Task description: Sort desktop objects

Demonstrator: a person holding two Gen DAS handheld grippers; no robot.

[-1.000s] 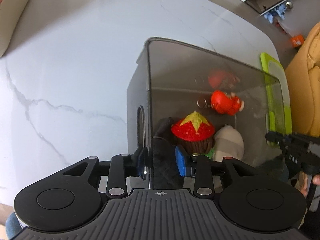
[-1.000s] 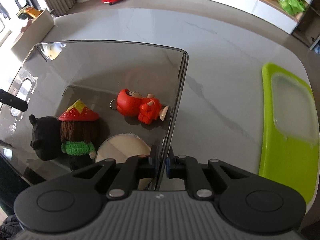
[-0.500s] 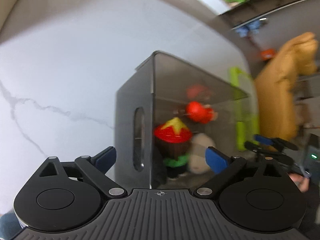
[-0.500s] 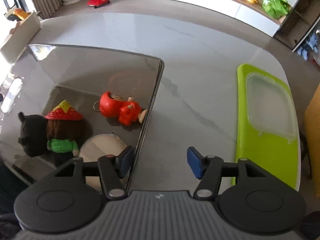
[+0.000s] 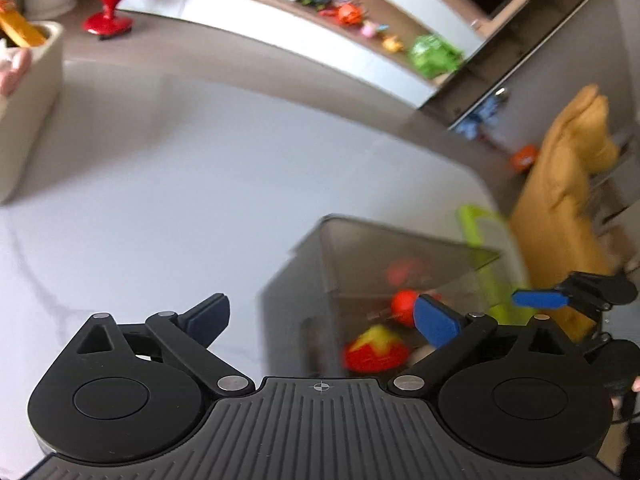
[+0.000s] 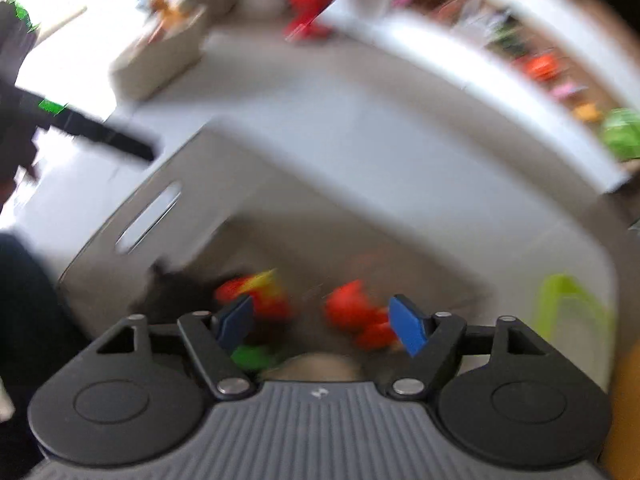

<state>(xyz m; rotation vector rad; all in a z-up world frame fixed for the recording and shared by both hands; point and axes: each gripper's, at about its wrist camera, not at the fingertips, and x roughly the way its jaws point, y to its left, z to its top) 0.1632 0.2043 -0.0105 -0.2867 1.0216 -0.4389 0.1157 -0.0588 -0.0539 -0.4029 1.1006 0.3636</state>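
Observation:
A grey see-through bin [image 5: 360, 256] stands on the white marble table [image 5: 200, 180]. Inside lie a red figure [image 5: 402, 304] and a doll with a red and yellow hat [image 5: 376, 348]. My left gripper [image 5: 324, 316] hangs above the bin's left wall, its jaws opening wide, with nothing pressed between them. The right wrist view is blurred: my right gripper [image 6: 322, 322] is over the bin [image 6: 280, 168], its jaws opening and gripping nothing. Below it are the hat doll [image 6: 256, 292], the red figure [image 6: 352, 312] and a black plush [image 6: 176, 292]. A blue pad [image 5: 540, 299] of the right gripper shows beyond the bin.
A lime green lid [image 5: 480, 232] lies right of the bin near the table edge. A beige box [image 5: 24, 112] stands at the far left, a red vase [image 5: 110, 0] behind it. A yellow chair [image 5: 568, 200] is off the table's right side.
Both grippers were shut on the bin's walls, then let go and spread their jaws. Both have lifted and tilted up, so more of the room shows; the right one moved fast.

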